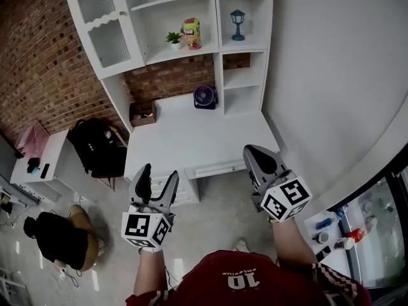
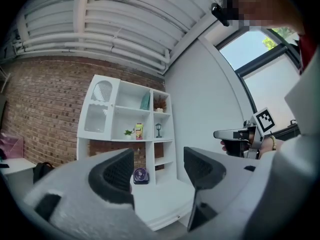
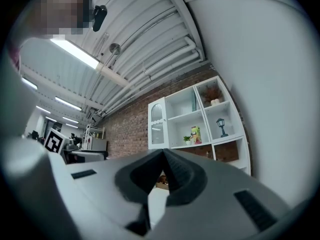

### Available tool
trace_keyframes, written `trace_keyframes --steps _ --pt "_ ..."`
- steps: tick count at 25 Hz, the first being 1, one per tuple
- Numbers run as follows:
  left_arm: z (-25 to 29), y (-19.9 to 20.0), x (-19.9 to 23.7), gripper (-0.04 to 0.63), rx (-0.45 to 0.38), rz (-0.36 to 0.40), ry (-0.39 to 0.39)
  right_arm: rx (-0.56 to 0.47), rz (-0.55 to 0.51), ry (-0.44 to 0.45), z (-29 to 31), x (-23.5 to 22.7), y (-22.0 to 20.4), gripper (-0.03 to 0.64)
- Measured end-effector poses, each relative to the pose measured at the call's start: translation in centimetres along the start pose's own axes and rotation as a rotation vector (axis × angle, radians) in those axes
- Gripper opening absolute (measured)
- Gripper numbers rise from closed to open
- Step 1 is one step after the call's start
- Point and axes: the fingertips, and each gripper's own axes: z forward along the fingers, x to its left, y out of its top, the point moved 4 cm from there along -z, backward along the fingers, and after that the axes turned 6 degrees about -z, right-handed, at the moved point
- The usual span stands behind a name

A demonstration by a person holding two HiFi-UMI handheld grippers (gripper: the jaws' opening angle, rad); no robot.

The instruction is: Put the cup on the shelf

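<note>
Before the white desk (image 1: pixel 191 139): left gripper (image 1: pixel 159 174) with jaws apart and empty; right gripper (image 1: pixel 252 152) with jaws closed together on nothing. On a middle shelf of the white shelving unit (image 1: pixel 217 62), yellow-and-pink printed cup (image 1: pixel 191 33) beside a small green potted plant (image 1: pixel 174 39), well apart from both grippers.

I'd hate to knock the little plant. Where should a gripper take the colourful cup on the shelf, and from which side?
Probably around the mid-body of the colourful cup, coming level from the open front of the shelf. It stands upright, so its sides suit the jaws; the plant sits close on its left, so open slightly wider than the cup.
</note>
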Motion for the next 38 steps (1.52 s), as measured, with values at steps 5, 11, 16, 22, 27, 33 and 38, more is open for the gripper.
trace_keyframes --steps 5,11,16,22,27,33,38 --pt "-3.8 -0.1 0.2 0.253 -0.006 -0.028 -0.036 -0.001 -0.019 -0.058 -2.2 3.7 0.7 0.005" --pt "-6.6 -1.3 0.2 0.189 0.029 -0.022 -0.068 0.028 -0.043 -0.103 -4.5 6.8 0.0 0.005" --pt "-8.0 -1.4 -0.3 0.141 0.018 -0.011 -0.076 0.039 -0.048 -0.152 -6.6 7.7 -0.2 0.005" --pt "-8.9 -0.4 0.2 0.046 -0.008 0.024 -0.040 0.023 -0.022 -0.162 -6.9 8.6 0.4 0.005" --pt "-9.2 0.2 0.1 0.000 -0.024 0.037 -0.028 0.018 -0.029 -0.152 -7.0 8.9 0.5 0.005" --pt "-9.3 0.7 0.6 -0.002 -0.026 0.022 -0.034 0.006 -0.036 -0.158 -6.7 8.9 0.9 0.003" --pt "-9.2 0.0 1.4 -0.003 0.007 0.012 -0.027 0.017 -0.046 -0.139 -6.6 9.0 0.5 0.004"
